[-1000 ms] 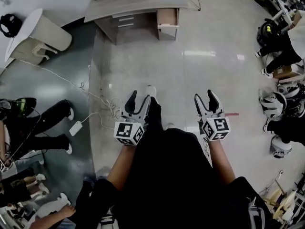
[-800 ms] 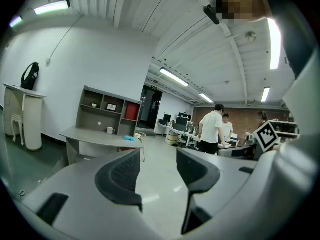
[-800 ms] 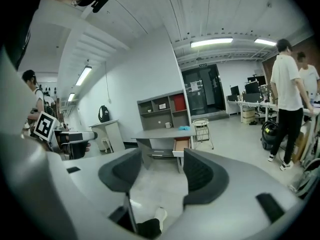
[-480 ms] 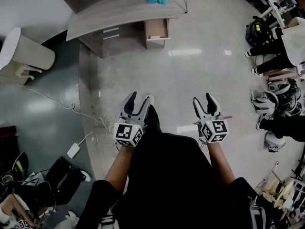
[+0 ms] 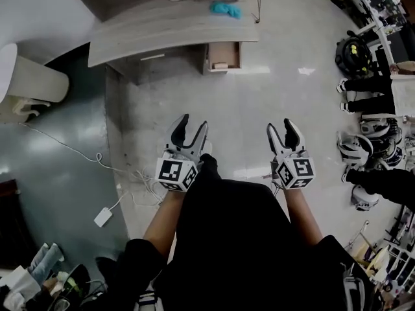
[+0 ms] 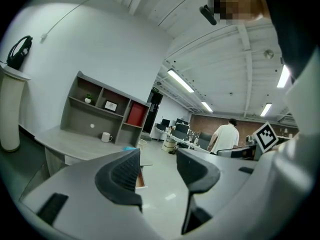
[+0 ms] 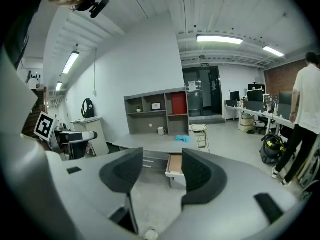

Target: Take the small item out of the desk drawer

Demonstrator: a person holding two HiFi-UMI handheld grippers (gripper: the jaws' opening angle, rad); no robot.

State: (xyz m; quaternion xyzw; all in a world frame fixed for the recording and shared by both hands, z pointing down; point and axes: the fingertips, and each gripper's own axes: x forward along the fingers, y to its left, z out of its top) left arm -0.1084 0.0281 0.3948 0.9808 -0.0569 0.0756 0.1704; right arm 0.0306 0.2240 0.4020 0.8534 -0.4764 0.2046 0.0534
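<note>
This is an open-plan office with a workshop streak. Straight ahead of the left gripper (image 6: 159, 159) stands a long grey desk (image 6: 65, 140) with a white mug (image 6: 105, 137) on it and one drawer (image 5: 224, 56) pulled out. Behind the desk a cubby shelf unit (image 6: 102, 106) stands against the white wall. Farther off, past the gripper's right jaw, are benches crowded with monitors (image 6: 177, 129), a brick wall (image 6: 245, 124) and a person (image 6: 225, 136) standing. Fluorescent strips (image 6: 180, 81) line the bare ceiling. The glossy pale floor (image 5: 285, 109) has cables (image 5: 136, 177) trailing across it.
</note>
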